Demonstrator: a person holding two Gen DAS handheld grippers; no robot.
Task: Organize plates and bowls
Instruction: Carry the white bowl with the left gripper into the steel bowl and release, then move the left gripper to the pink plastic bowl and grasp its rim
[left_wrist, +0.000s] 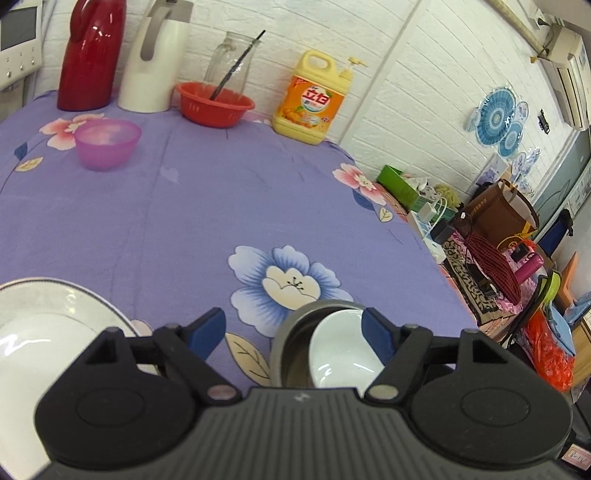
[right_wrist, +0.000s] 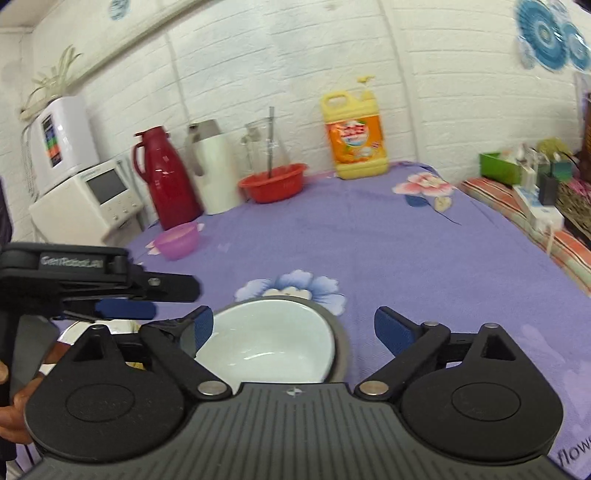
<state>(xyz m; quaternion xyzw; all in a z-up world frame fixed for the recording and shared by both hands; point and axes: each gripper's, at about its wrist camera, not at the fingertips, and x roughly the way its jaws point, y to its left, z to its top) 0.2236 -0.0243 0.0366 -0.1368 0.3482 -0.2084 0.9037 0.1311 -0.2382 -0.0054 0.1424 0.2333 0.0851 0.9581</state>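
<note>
Left tool (left_wrist: 293, 326): jaws wide, nothing between the pads. Right tool (right_wrist: 293, 326): jaws wide, empty too.

Landmark: glossy white ceramic bowl (right_wrist: 269, 343), sitting tilted inside a grey metal bowl (left_wrist: 286, 354) on the purple floral-cloth tabletop (left_wrist: 207, 206). Both tools hover just above it; the left tool's right pad overlaps its rim in the left wrist view.

Left of the bowl: white round plate with dark rim line (left_wrist: 48, 317). Far beyond, left: translucent pink plastic bowl (left_wrist: 108, 144). At the back wall: red thermos jug (left_wrist: 92, 55), white kettle (left_wrist: 155, 59), red plastic basin (left_wrist: 214, 104) with a dark rod, yellow detergent bottle (left_wrist: 314, 99). Stretch between lies bare.
</note>
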